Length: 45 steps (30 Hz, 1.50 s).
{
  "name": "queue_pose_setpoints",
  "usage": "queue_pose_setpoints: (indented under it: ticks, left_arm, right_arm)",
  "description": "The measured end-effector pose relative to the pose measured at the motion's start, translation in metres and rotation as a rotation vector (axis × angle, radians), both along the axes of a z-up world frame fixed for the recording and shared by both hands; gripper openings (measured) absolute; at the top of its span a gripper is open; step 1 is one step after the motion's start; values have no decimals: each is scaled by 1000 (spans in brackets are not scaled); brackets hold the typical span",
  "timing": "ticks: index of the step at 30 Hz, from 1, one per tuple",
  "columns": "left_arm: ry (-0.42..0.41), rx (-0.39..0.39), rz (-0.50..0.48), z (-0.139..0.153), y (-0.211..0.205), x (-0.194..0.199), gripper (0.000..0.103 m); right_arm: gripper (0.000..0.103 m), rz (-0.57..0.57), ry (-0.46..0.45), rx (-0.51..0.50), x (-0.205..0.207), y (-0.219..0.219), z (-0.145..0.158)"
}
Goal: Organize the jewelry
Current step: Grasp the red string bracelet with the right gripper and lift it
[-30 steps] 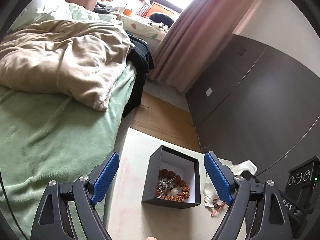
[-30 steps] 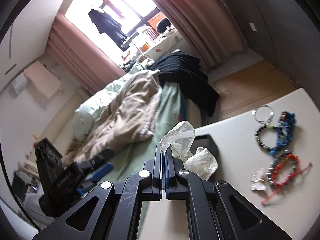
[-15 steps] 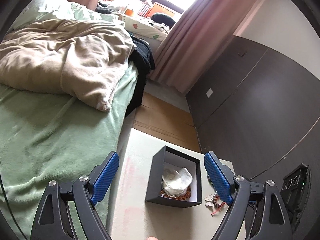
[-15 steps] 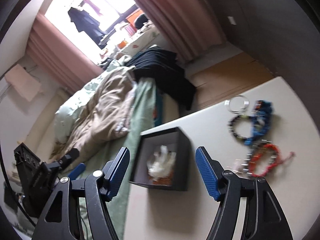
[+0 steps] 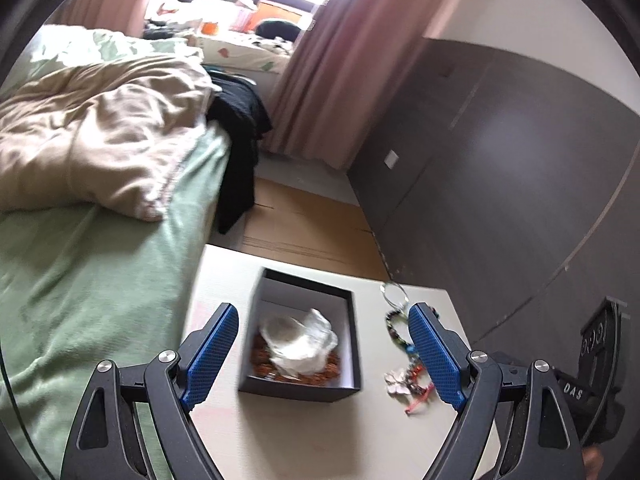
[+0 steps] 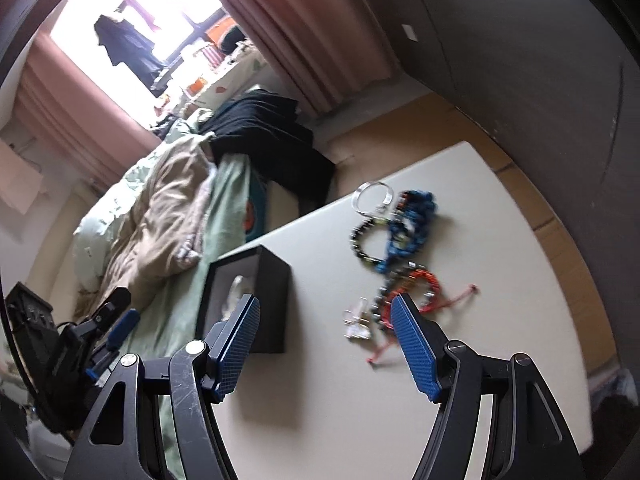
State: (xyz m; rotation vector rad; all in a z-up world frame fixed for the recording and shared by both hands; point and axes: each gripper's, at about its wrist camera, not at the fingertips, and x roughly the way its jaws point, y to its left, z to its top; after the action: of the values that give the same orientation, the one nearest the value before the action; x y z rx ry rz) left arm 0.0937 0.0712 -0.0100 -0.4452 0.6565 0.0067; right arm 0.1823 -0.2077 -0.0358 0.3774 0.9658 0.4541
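My left claw (image 5: 322,356) is spread wide with nothing between its blue pads (image 5: 210,354), hanging above the near part of the pale counter (image 5: 320,436). Straight ahead of it sits the black box (image 5: 302,390), open at the top, and inside lies a crumpled clear plastic bag (image 5: 300,340) on top of a brown beaded bracelet (image 5: 320,374) whose beads show around the bag's near edge.

My right claw (image 6: 324,344) is also wide and holds nothing. It hovers over the counter (image 6: 500,320) with the black box (image 6: 272,304) to its left and the loose jewelry just ahead. Nearest my right pad is a red cord bracelet (image 6: 420,280) beside a small pale trinket (image 6: 358,322), too blurred to name. Farther off lie a dark beaded bracelet (image 6: 366,242) touching a blue braided bracelet (image 6: 412,220), and farthest a silver bangle (image 6: 374,196).

In the left view the same pieces run along the right side of the box, partly hidden behind my right-hand pad: the silver bangle (image 5: 394,290) far, the dark beaded bracelet (image 5: 394,326) in the middle, the pale trinket (image 5: 398,382) near.

A bed with a green sheet (image 5: 80,272) and a beige duvet (image 5: 100,132) lies left of the counter.
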Motion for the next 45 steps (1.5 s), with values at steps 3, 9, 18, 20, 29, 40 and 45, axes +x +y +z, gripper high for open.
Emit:
queue_pose_setpoints:
  ticks: [3,9,18,20,29,40,45]
  left_arm:
    - [17,27,-55,-5,-22,9,87]
    - [26,55,-108,-12,-49,17,79]
    - [62,68,-162,-27,-76,27,60]
    - [65,69,-167,-30,-78,29,60]
    - [80,62,-160,-38,-72,32,60]
    - [83,83,-182,-39,-79,34,60]
    - [90,113,-234,-41,-103,37,59]
  right_arm:
    - [69,-25,29,-16,2,-14,-6]
    - [56,-76,124,8,17,-39,-31]
    - [45,-85,174,-27,31,-37,-52]
    - [42,-87,179,-31,34,-35,-56]
    - [16,-102,226,-81,53,-20,-82]
    - [3,-70,156,-22,37,-30,-48]
    - [3,-102,142,-6,32,-46,-35]
